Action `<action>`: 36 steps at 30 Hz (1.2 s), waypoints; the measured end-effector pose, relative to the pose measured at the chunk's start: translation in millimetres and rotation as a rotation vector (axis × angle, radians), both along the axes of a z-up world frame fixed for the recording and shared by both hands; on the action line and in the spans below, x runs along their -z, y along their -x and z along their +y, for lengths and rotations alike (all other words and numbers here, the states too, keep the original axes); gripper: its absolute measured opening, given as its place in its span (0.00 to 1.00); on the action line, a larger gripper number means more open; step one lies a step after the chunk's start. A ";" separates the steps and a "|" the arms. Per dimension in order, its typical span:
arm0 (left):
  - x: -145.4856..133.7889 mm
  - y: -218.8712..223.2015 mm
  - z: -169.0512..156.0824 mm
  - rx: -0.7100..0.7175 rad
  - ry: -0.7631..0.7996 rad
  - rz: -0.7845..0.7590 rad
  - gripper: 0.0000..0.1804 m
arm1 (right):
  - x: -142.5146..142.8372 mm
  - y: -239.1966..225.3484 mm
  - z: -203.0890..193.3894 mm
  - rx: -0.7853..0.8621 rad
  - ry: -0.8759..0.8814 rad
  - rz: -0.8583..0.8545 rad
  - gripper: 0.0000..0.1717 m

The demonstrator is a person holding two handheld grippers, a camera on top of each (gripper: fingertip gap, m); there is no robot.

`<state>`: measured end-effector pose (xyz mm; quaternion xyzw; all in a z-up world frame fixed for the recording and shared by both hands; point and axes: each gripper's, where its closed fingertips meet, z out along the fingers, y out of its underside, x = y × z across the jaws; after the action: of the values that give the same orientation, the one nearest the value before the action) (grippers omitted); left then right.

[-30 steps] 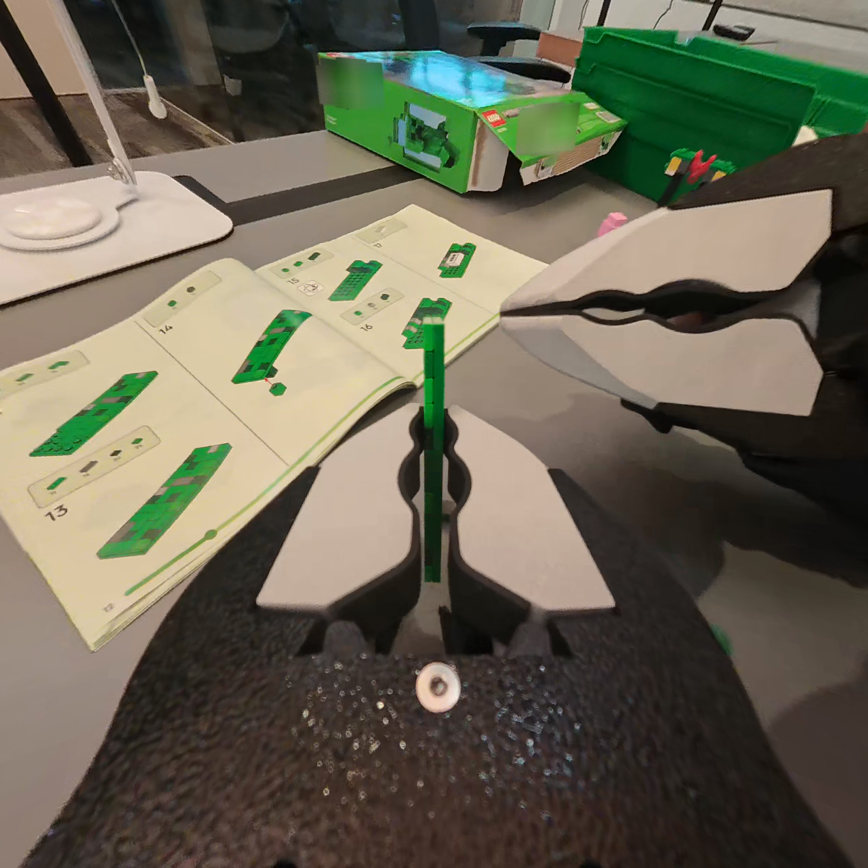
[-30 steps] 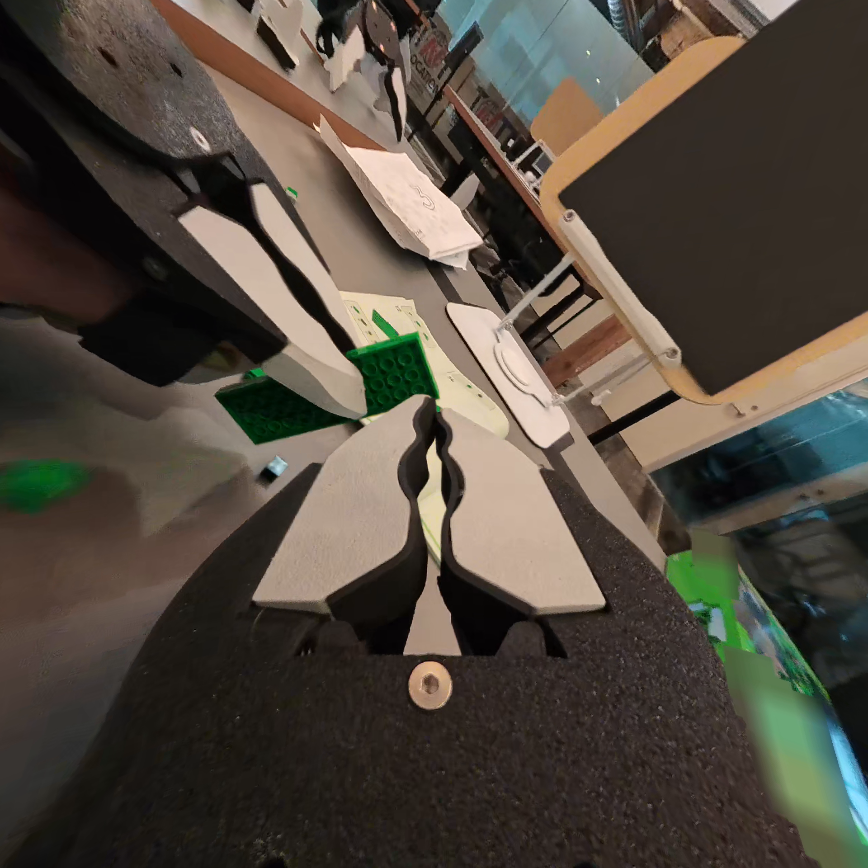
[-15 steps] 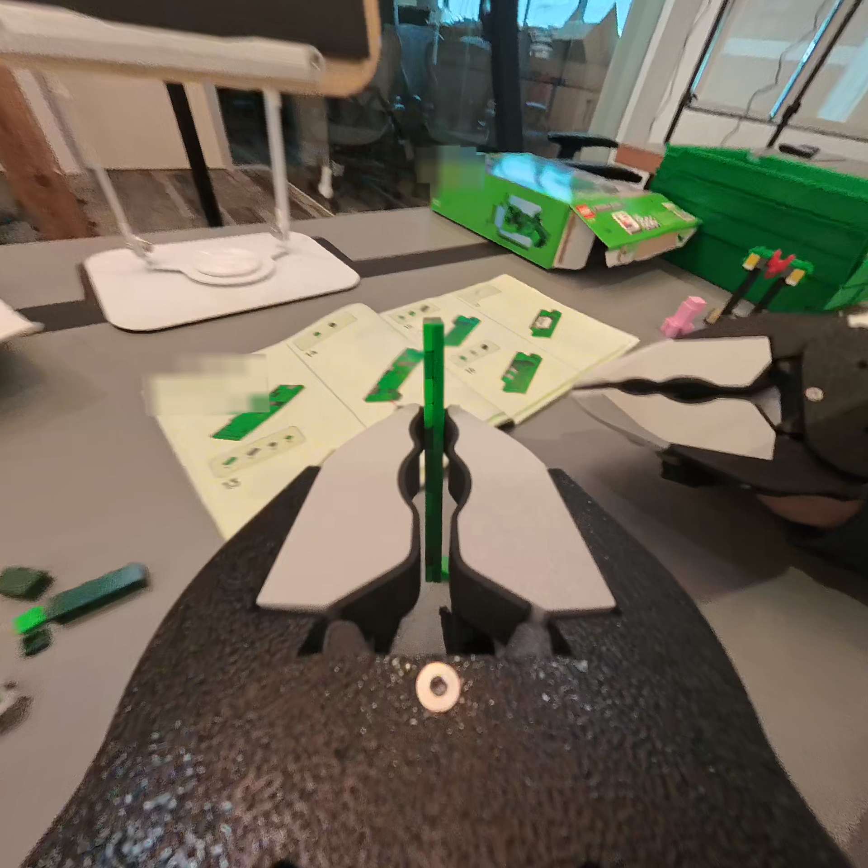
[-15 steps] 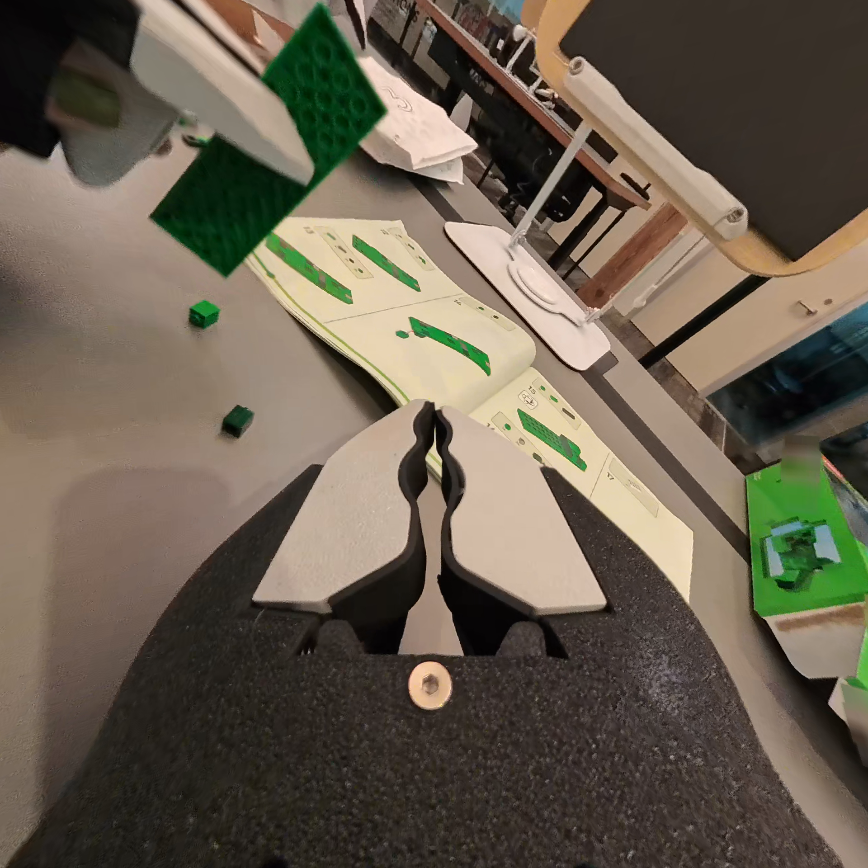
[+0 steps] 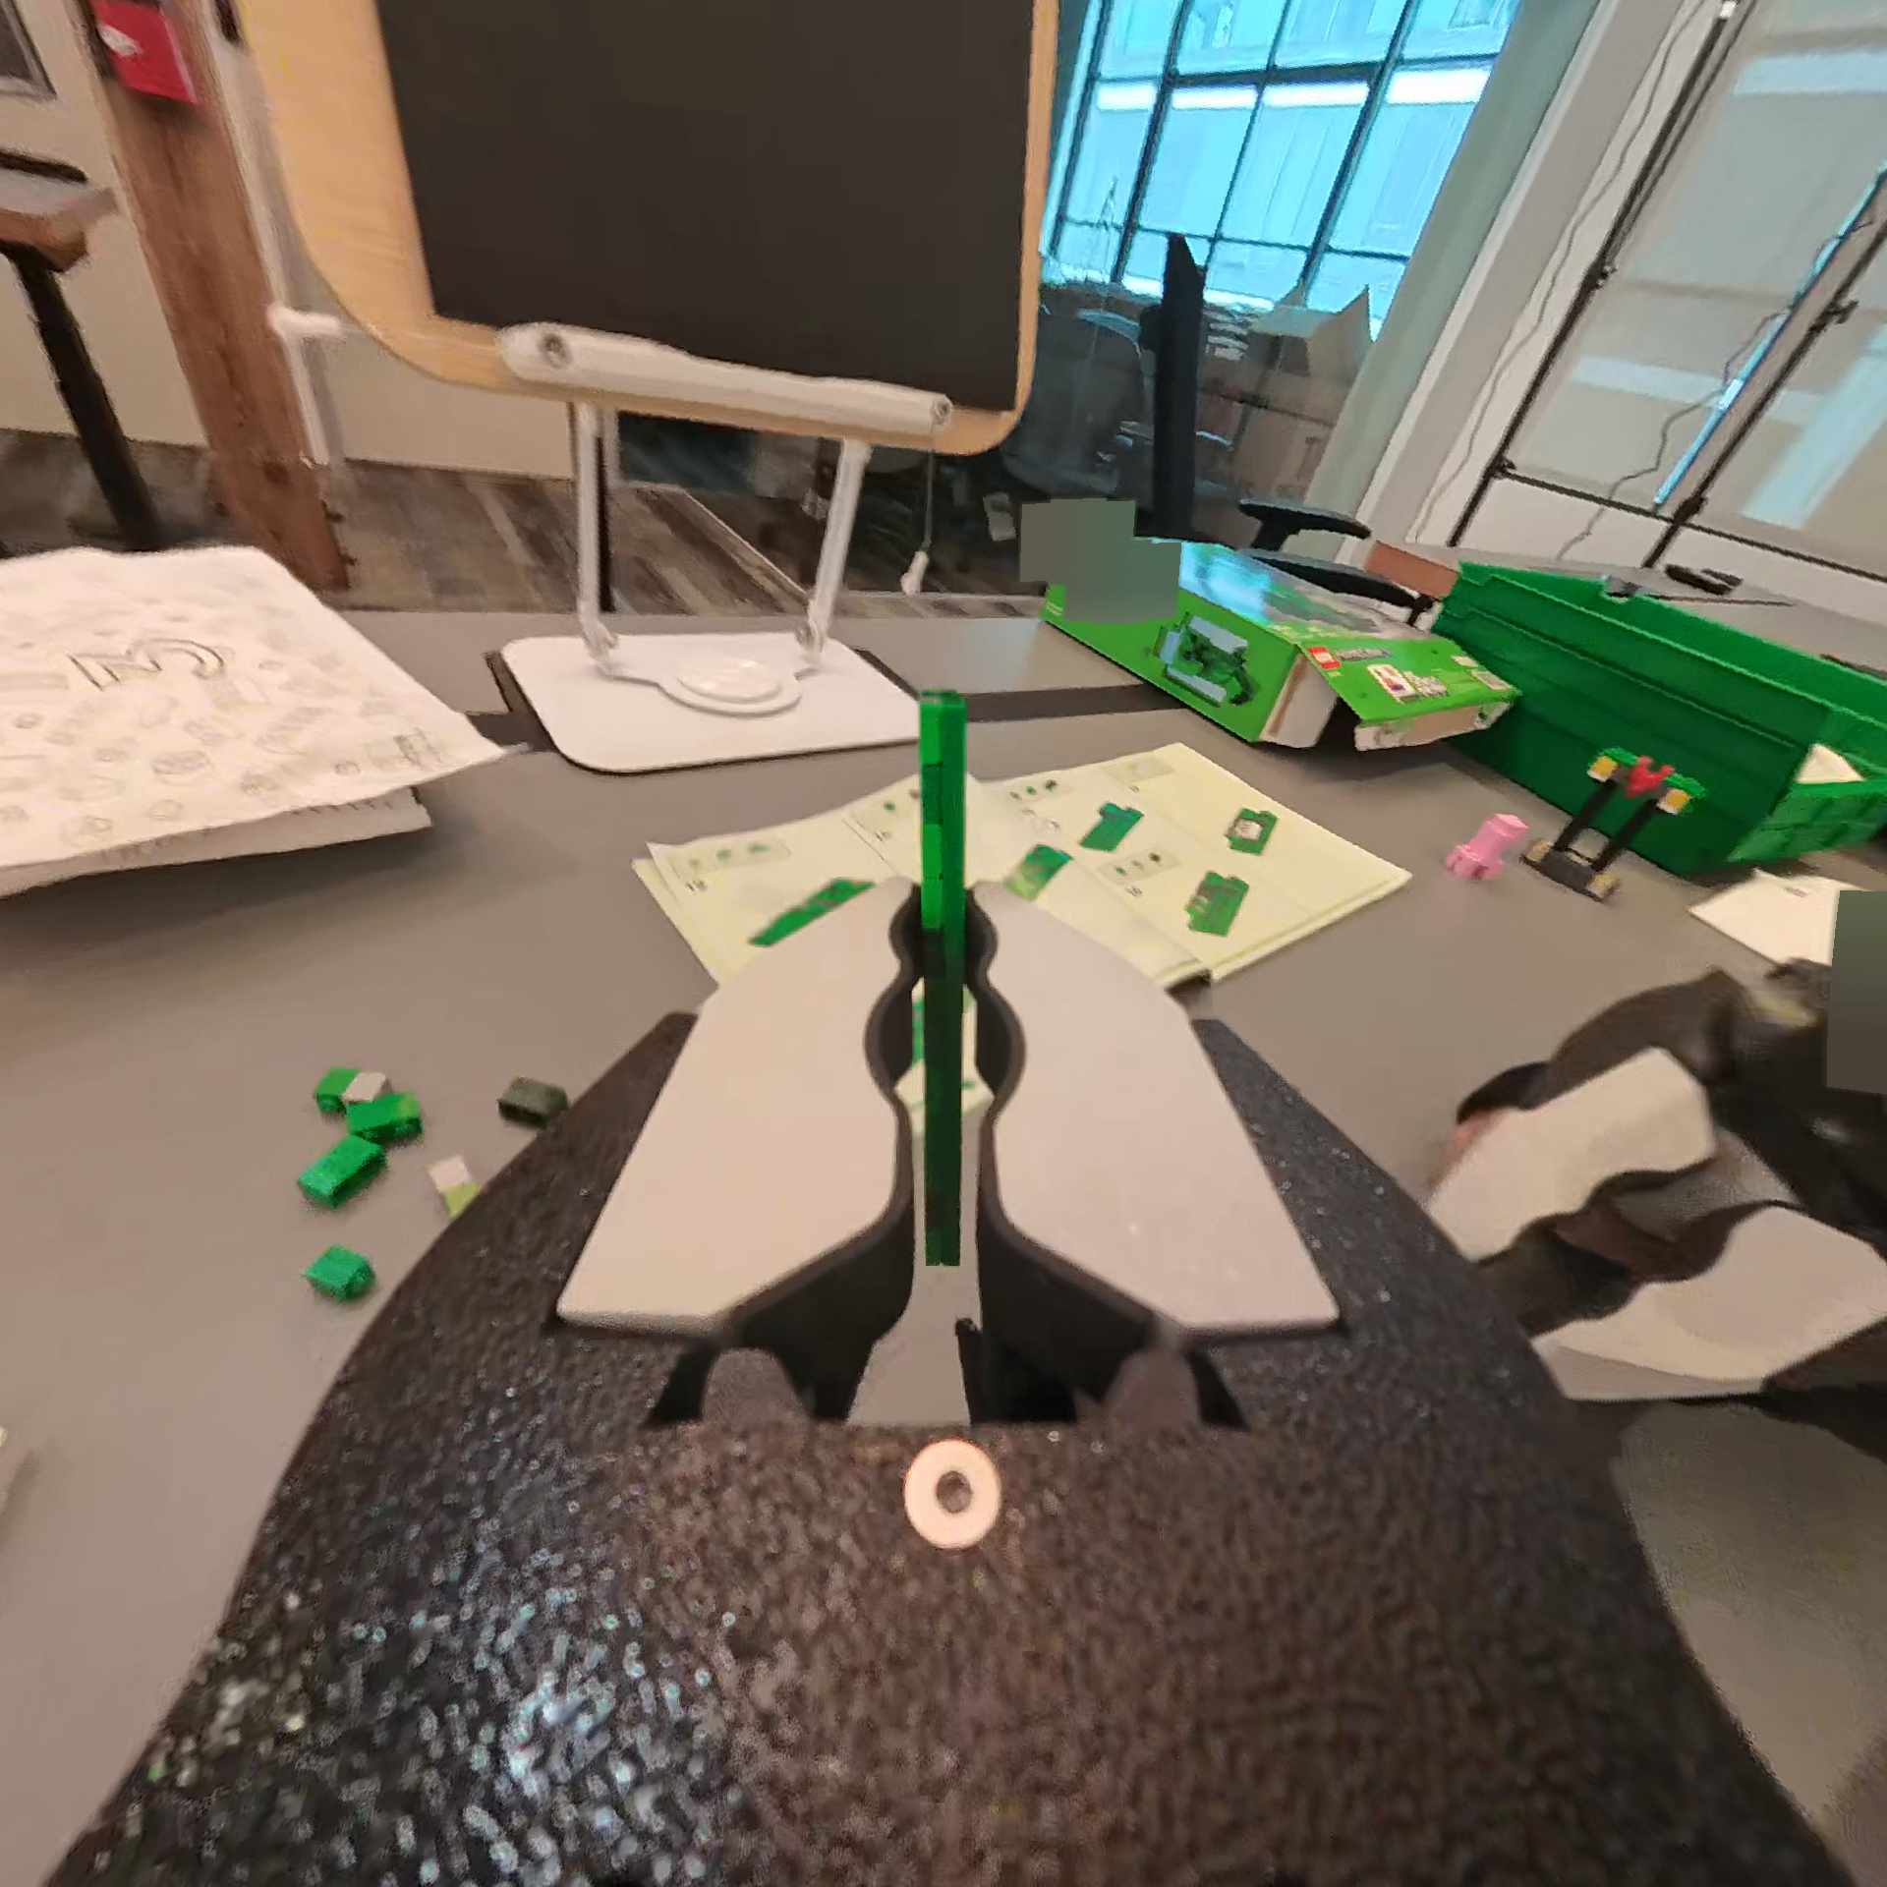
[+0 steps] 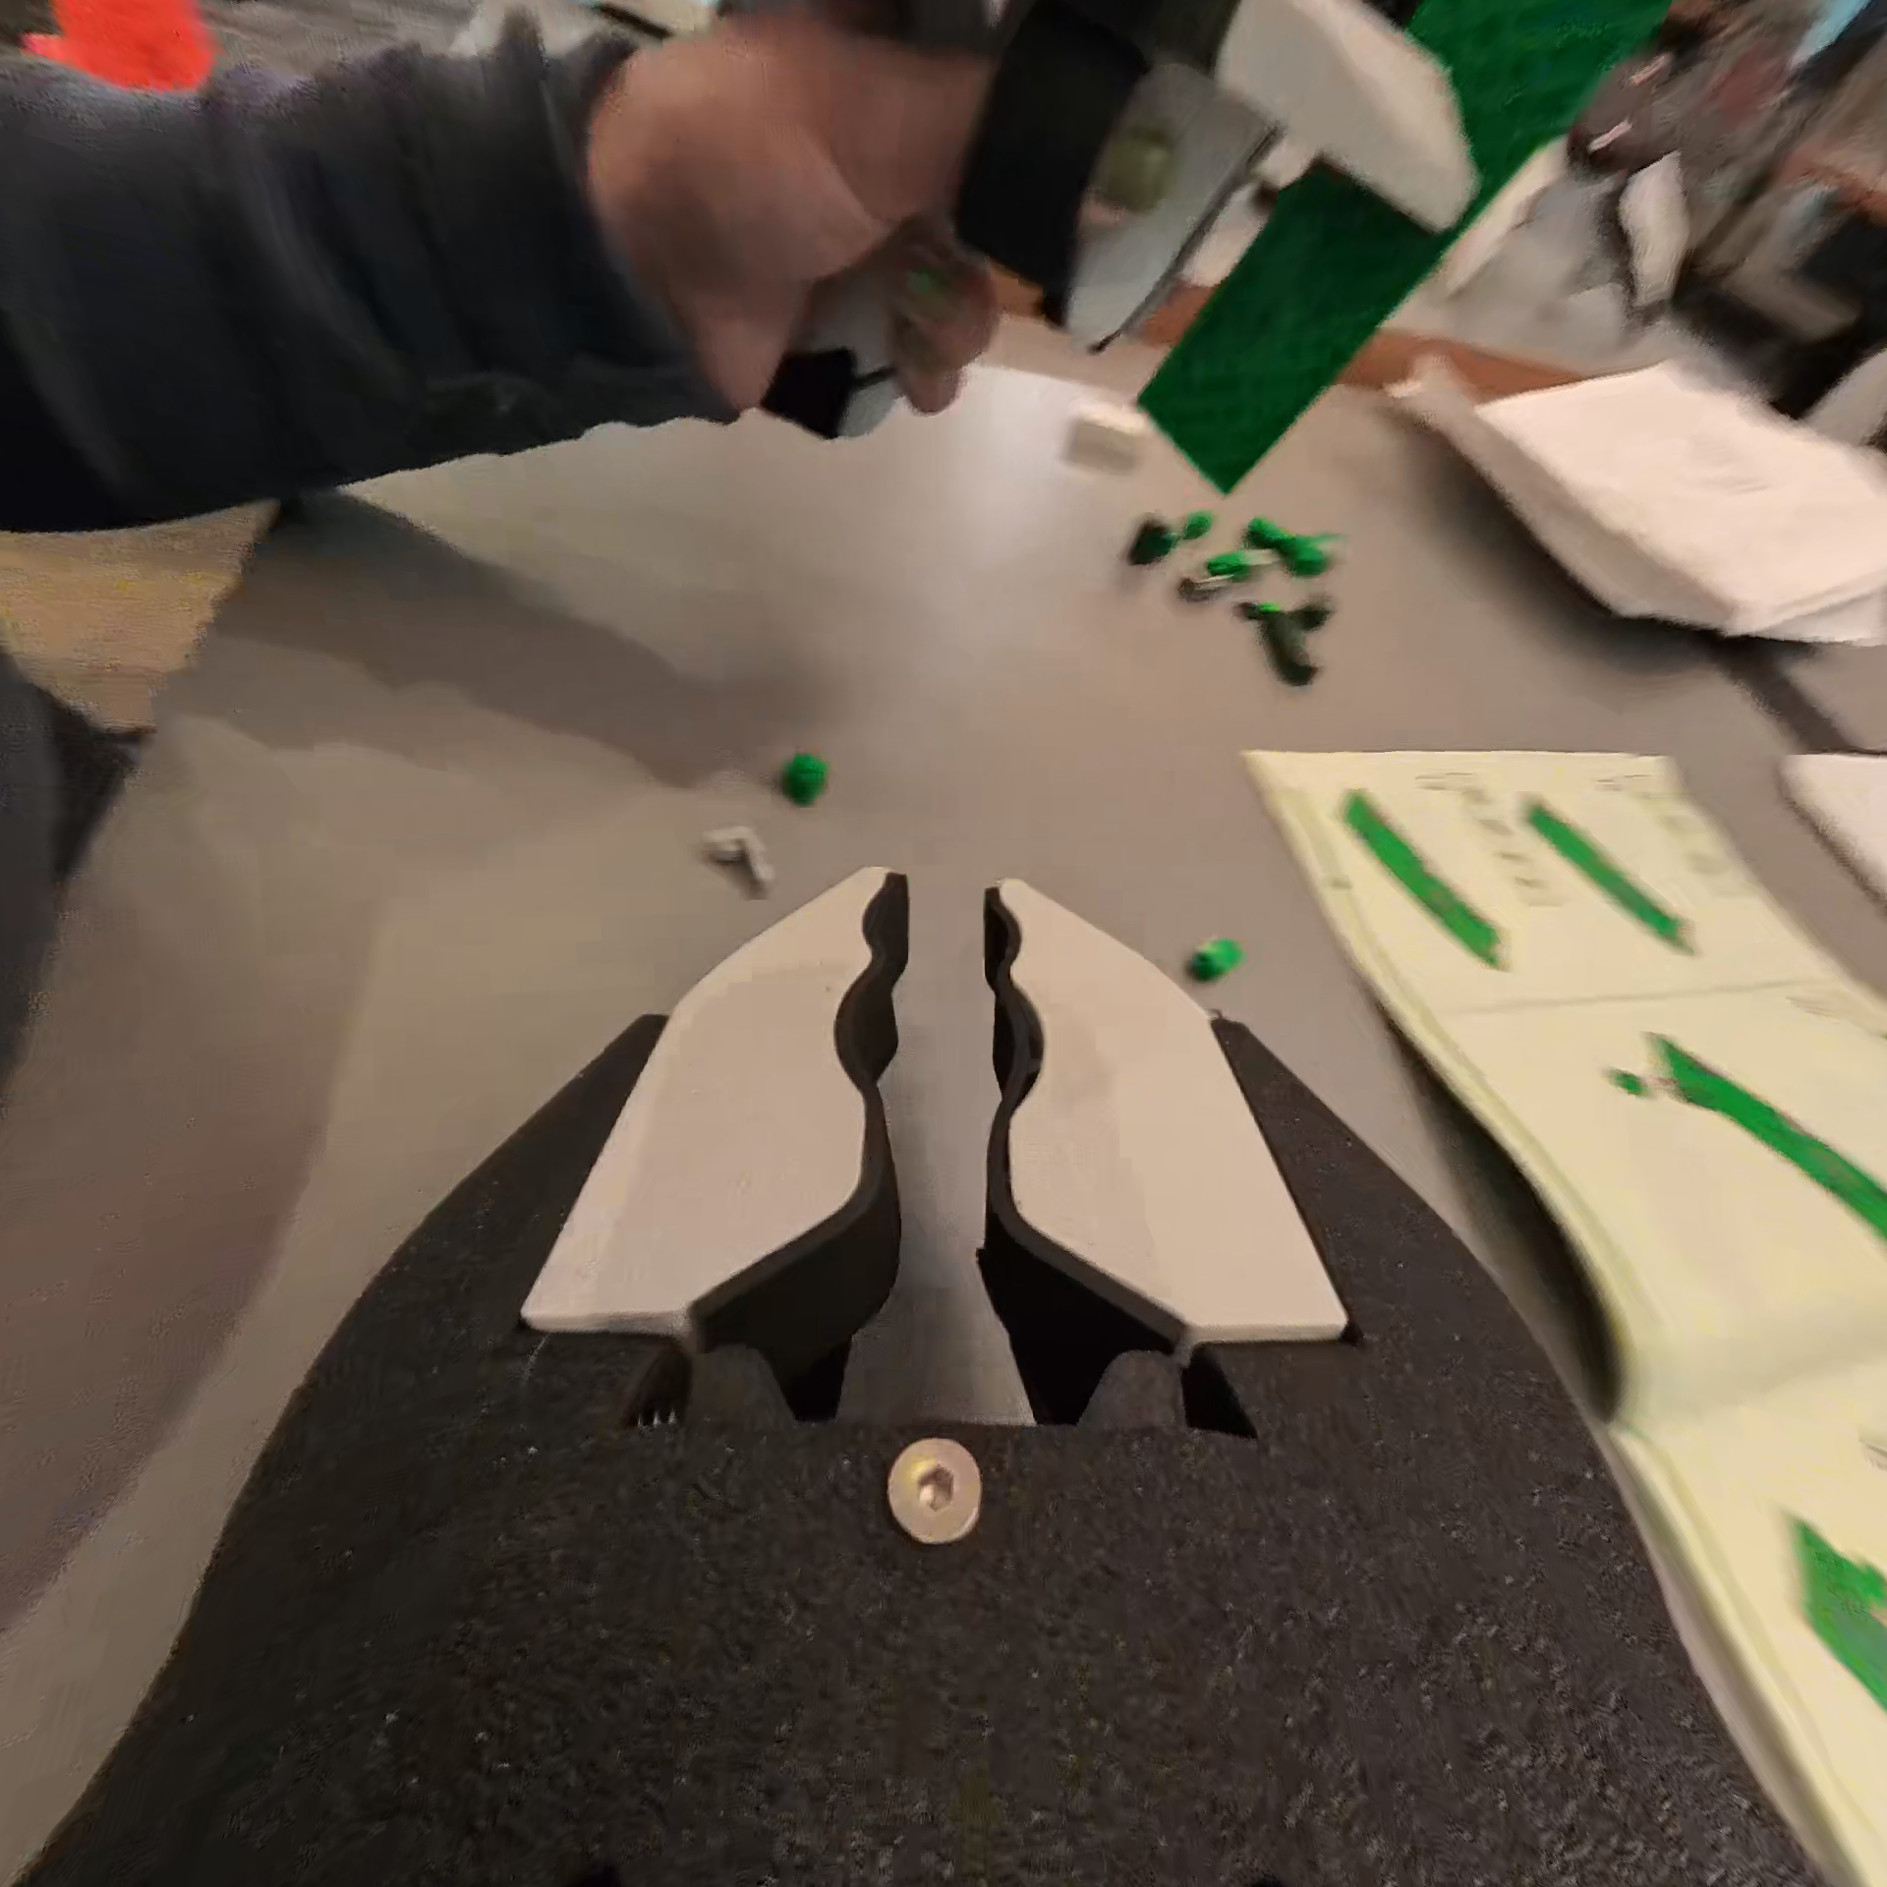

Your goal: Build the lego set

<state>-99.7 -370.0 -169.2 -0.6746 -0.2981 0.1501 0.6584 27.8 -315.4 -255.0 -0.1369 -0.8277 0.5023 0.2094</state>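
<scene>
My left gripper is shut on a flat green brick plate, held edge-on and upright above the grey table. The right wrist view shows the same plate clamped in the left gripper, high at the upper right, with a hand and dark sleeve behind it. My right gripper is open with nothing between its pads, low over the table. A small grey piece lies just left of its tips and a small green piece just right. In the left wrist view it sits at the lower right.
An open instruction booklet lies ahead. Loose green bricks are scattered on the table. A screen on a white stand, white papers, a green box, green bins and small models stand behind. The gap from one gripper's tips to the other's is roughly 15 cm. The left gripper is farther from the small grey piece, some 20 cm, than the right, some 6 cm.
My left gripper rose and turned left, keeping the green plate. My right gripper dropped away from it, swung toward the loose pieces and opened its jaws from shut.
</scene>
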 end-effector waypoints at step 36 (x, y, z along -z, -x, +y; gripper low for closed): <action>27.1 -67.1 14.9 0.313 -0.044 -0.077 0.03 | 41.6 -13.3 123.5 0.034 -1.173 -0.657 0.05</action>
<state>-32.6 -355.1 -196.3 -0.7036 -0.2178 0.0133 0.6763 41.1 -191.9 -296.6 -0.1592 -0.9820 -0.1015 -0.0057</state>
